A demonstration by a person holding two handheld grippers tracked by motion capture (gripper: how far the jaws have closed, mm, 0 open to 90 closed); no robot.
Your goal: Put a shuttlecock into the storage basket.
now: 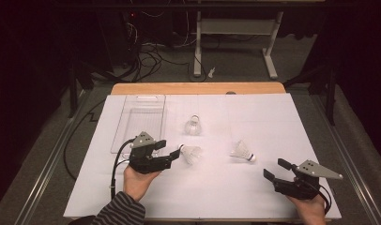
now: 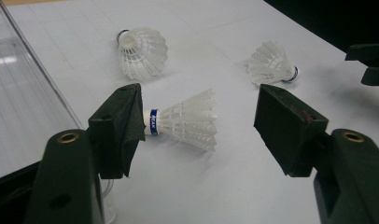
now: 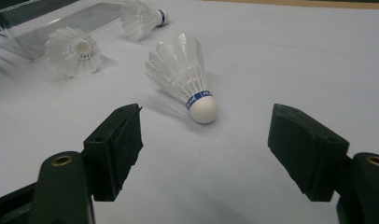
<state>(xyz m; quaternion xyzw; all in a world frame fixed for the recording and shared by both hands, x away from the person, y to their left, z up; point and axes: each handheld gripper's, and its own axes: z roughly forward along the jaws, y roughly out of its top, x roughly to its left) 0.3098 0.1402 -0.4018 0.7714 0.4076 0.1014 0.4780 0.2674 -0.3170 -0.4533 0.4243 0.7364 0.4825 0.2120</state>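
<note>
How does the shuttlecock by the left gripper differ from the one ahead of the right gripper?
The white feather shuttlecock by the left gripper lies with its cork tip touching, or nearly touching, one of the open jaws of the left gripper. The white feather shuttlecock ahead of the right gripper lies apart from the right gripper, cork pointing toward it. Both lie on their sides on the white sheet and carry a blue band.

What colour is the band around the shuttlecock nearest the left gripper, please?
Blue band with white lettering, clearest in the left gripper view.
</note>
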